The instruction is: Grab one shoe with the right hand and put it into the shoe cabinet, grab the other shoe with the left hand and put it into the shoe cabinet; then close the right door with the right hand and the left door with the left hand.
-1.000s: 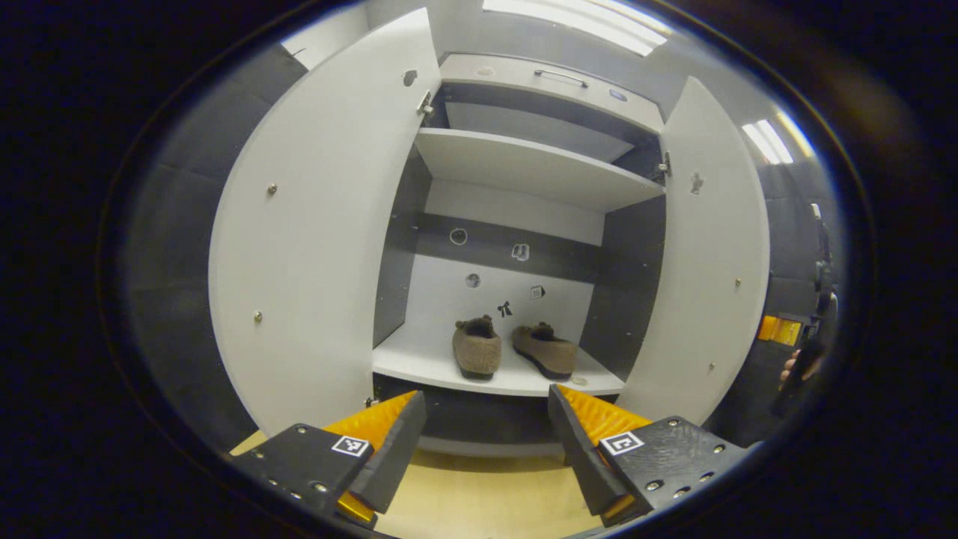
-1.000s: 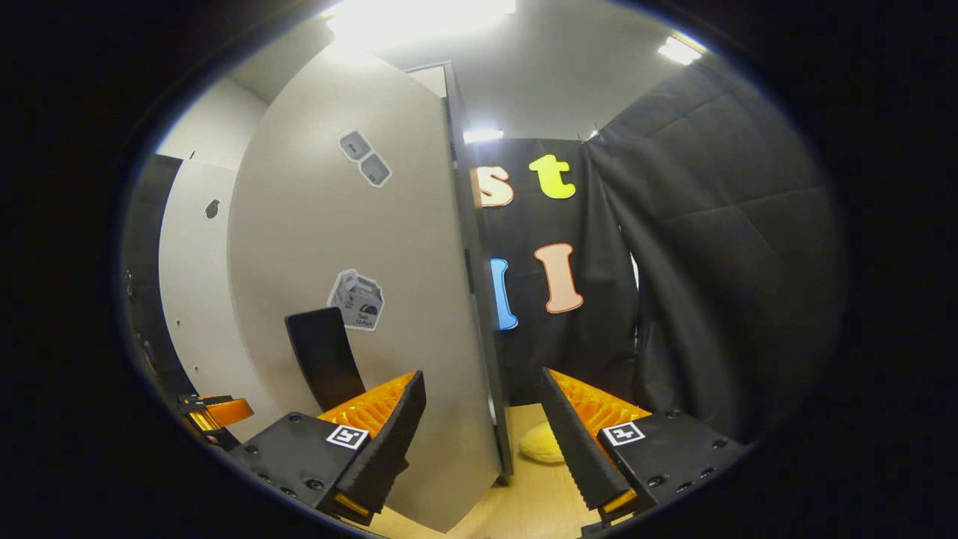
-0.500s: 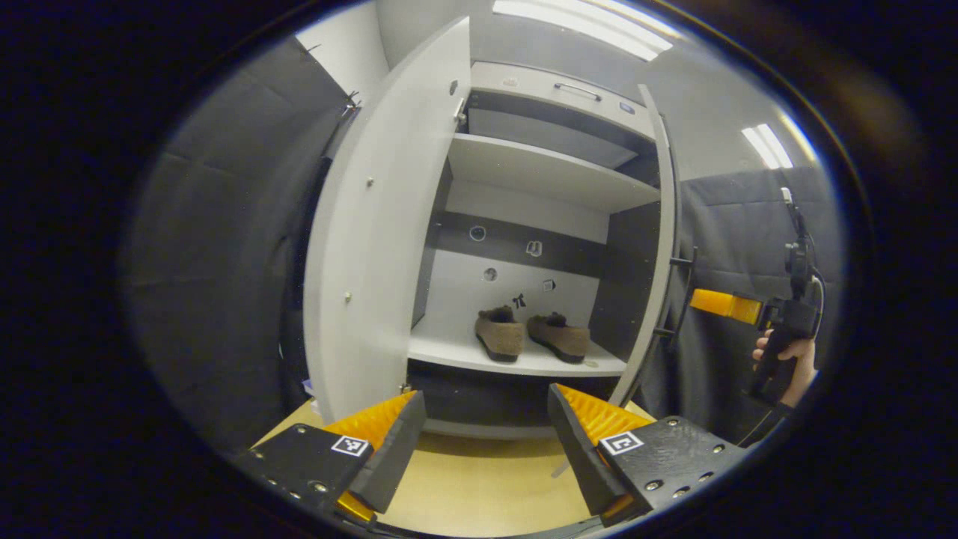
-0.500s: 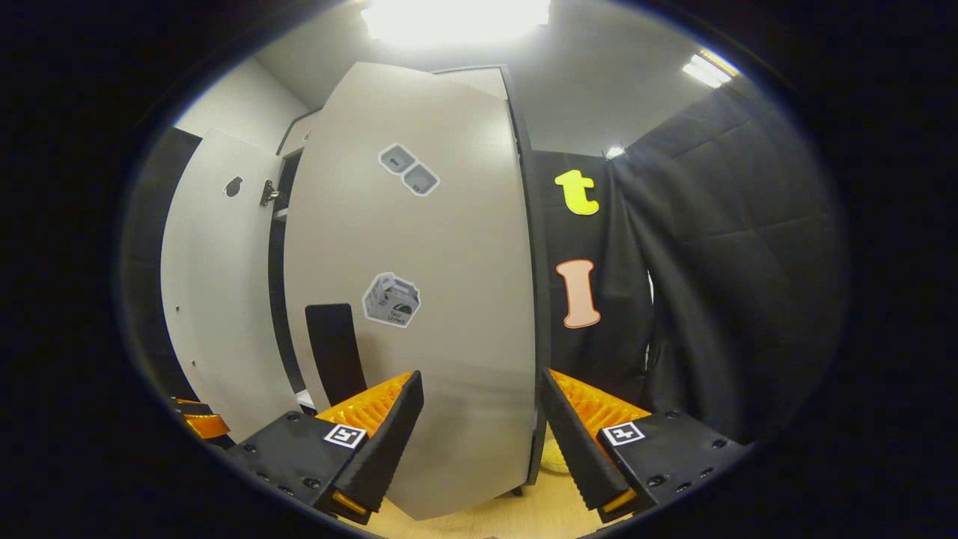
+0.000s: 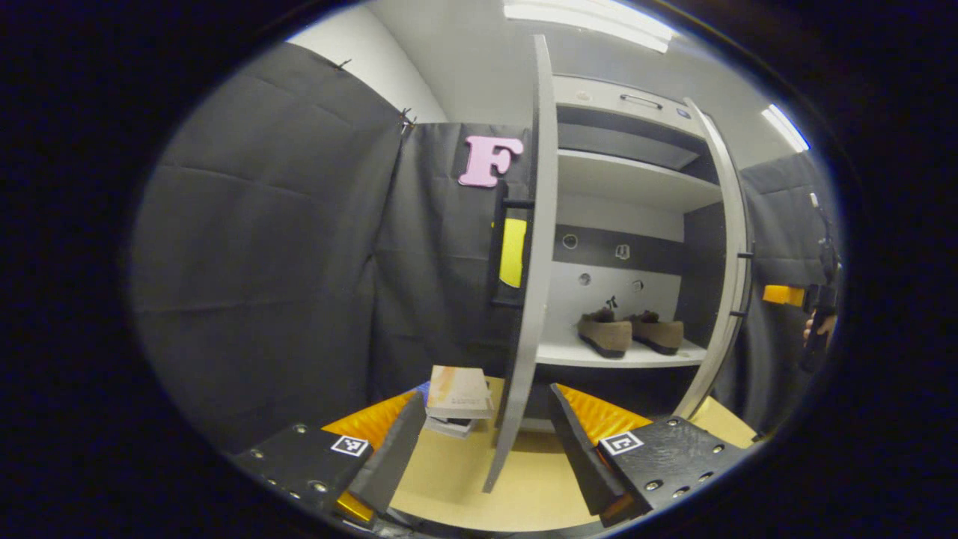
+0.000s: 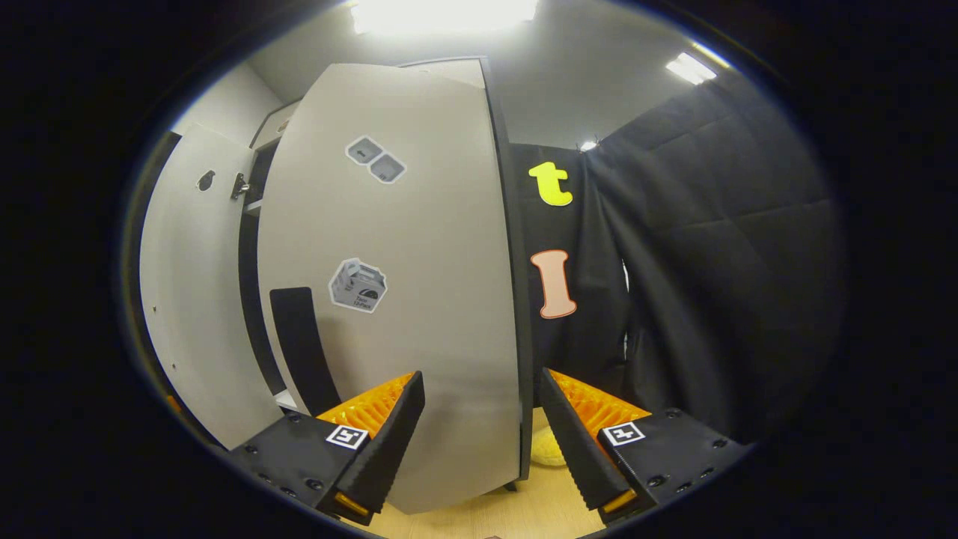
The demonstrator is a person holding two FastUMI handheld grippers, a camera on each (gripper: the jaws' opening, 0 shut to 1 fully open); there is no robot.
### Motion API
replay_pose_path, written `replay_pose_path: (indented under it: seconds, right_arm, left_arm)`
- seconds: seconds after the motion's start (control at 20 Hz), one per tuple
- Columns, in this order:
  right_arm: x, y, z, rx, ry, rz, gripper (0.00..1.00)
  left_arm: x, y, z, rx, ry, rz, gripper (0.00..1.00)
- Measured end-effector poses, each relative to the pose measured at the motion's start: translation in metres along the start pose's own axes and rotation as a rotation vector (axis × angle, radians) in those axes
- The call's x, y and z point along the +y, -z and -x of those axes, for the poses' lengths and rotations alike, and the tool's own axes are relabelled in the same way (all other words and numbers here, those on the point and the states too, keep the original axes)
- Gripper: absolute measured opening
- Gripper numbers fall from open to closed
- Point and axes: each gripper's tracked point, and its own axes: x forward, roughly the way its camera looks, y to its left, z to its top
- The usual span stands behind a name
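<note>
Swung edge-on now, left door (image 5: 533, 247); 2 brown shoes (image 5: 629, 332) shelved inside

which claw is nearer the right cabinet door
Right. The right claw straddles the lower edge of the right door, fingers open on either side. The left claw sits at the left door, across the cabinet opening.

black quilted cloth walls (image 5: 262, 224), pale wood floor (image 5: 464, 479), bright ceiling strip lights (image 5: 591, 15) overhead.
</note>
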Motion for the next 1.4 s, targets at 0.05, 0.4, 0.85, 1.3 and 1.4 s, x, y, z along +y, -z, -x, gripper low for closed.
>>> replay_pose_path:
  seconds: [0.05,0.4,0.85,1.3,1.4]
  right_arm:
    - [-0.001,0.003,0.001,0.003,0.008,0.006,0.98]
    - [-0.007,0.058,0.005,0.113,0.052,0.003,0.98]
    - [-0.004,0.122,0.036,0.207,0.099,-0.015,0.98]
    - [0.023,0.139,0.059,0.224,0.08,0.011,0.98]
    - [0.026,0.141,0.061,0.223,0.077,0.015,0.98]
  left_arm:
    - [0.011,-0.003,-0.003,-0.005,-0.013,-0.003,0.95]
    - [0.055,-0.03,-0.023,-0.032,-0.026,-0.001,1.0]
    - [0.071,-0.077,-0.074,-0.056,0.08,-0.002,0.95]
    - [0.064,-0.114,-0.107,-0.11,0.157,-0.023,1.0]
    - [0.058,-0.119,-0.113,-0.116,0.184,-0.041,0.95]
